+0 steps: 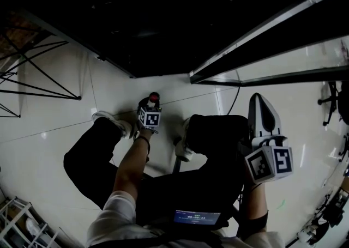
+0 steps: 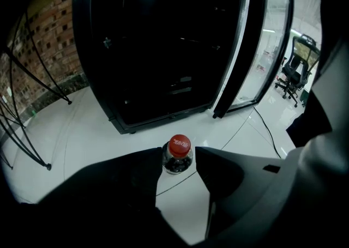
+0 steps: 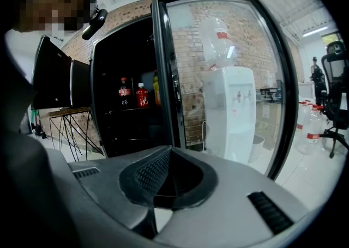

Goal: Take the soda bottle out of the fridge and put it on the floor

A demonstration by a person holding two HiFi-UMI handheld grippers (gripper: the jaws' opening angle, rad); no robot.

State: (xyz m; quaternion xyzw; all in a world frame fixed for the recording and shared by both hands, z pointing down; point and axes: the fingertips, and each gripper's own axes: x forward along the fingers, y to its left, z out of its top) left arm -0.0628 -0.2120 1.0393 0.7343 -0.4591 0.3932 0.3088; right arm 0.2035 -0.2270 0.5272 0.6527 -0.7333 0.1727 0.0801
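Far left of the fridge point(image 2: 163, 40), black stand legs point(image 1: 38, 78) sprawled over the white floor point(image 2: 109, 132), and nothing there mattered to the job.

Just in front of the fridge's open front came the real action: the soda bottle point(image 2: 178, 153), red cap up, stood on the floor and clear of the fridge, so the lift-out looked done! The left gripper point(image 1: 149, 109) pointed steeply down over it with its jaws set wide. The bottle sat between them: the left jaw lay right alongside the glass, and a sliver of floor showed between the bottle and the right jaw. That read as a let-go, not a squeeze. By my judgement the bottle was already resting on its own base.

To the right of the fridge's opening, the right gripper point(image 3: 172, 154) was held up over the person's knee, jaws brought together on nothing. It played no part here. Past it the glass fridge door point(image 3: 229, 78) stood swung open, and other bottles point(image 3: 142, 95) sat on a shelf inside the fridge.

What was left, as far as could be judged, was to draw the left gripper up and away without knocking the cap. The bottle looked narrow and could tip easily on that glossy floor.
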